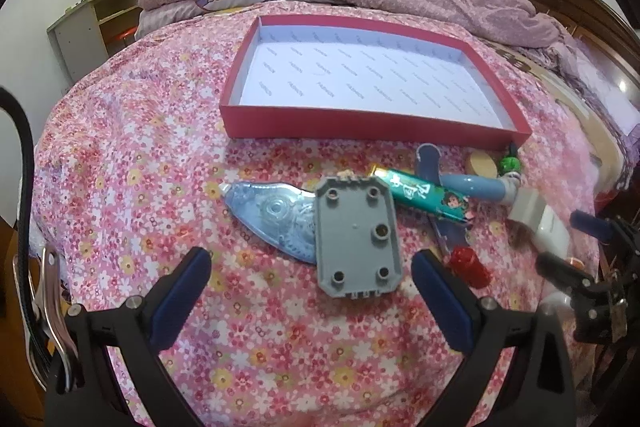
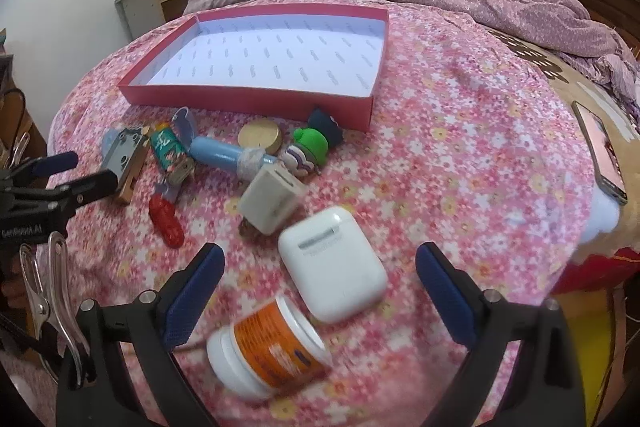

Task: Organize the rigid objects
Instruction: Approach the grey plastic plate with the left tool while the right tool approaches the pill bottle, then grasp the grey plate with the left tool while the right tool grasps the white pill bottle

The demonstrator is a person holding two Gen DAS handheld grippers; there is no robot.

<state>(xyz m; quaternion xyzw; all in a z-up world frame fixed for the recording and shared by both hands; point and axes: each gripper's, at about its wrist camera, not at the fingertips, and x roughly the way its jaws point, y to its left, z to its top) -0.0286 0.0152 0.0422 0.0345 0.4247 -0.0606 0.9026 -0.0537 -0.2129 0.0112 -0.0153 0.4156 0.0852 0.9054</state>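
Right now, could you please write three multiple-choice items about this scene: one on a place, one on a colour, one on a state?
1. Where does the white earbud case lie?
A. in the box
B. on the flowered bedspread
C. on the phone

2. What colour are the outer walls of the box?
A. red
B. green
C. black

3. How is the right gripper?
A. shut on the orange-labelled jar
B. shut on the case
C. open

Answers: 1 B, it rests on the cloth; 2 A, the walls show red; 3 C, its fingers stand wide apart, holding nothing.
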